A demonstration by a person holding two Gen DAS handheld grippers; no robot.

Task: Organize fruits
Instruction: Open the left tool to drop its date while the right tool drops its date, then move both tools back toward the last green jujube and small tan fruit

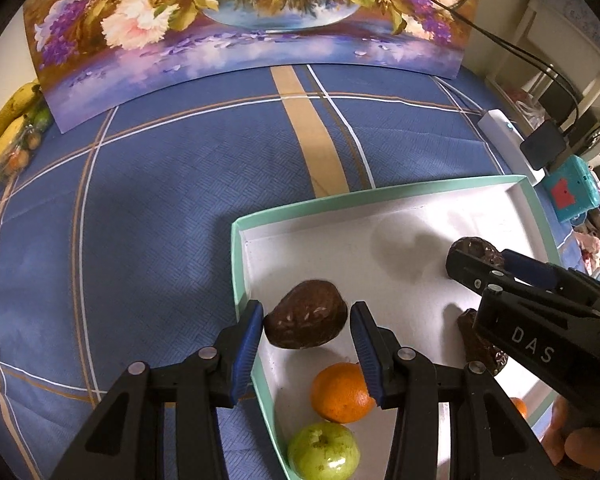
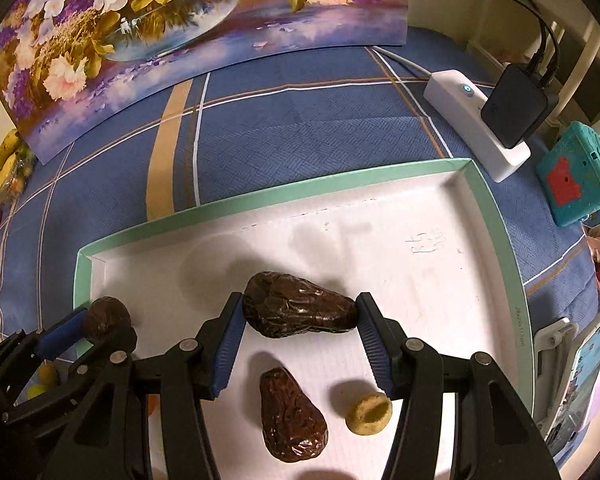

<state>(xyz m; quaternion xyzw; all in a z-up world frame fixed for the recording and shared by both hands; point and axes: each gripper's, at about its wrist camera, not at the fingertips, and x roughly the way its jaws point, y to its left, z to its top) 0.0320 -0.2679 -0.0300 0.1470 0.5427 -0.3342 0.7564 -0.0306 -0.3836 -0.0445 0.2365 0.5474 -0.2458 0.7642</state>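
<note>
The left gripper (image 1: 306,326) has its jaws wide, bracketing a dark avocado (image 1: 306,315) by the tray's (image 1: 300,206) left edge, one pad touching. The right gripper (image 2: 300,316) clamps a wrinkled avocado (image 2: 298,305) mid-tray, jaws pressed on both ends.

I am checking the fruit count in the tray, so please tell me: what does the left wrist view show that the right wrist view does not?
Only the left wrist view shows the whole orange and the green apple, both in the tray.

Only the right wrist view shows a second wrinkled dark fruit and a small yellowish piece nearer the camera.

Both show the mint-rimmed tray on the blue cloth, the floral picture, bananas at far left, and one dark fruit between each gripper's jaws: left gripper, right gripper.
</note>
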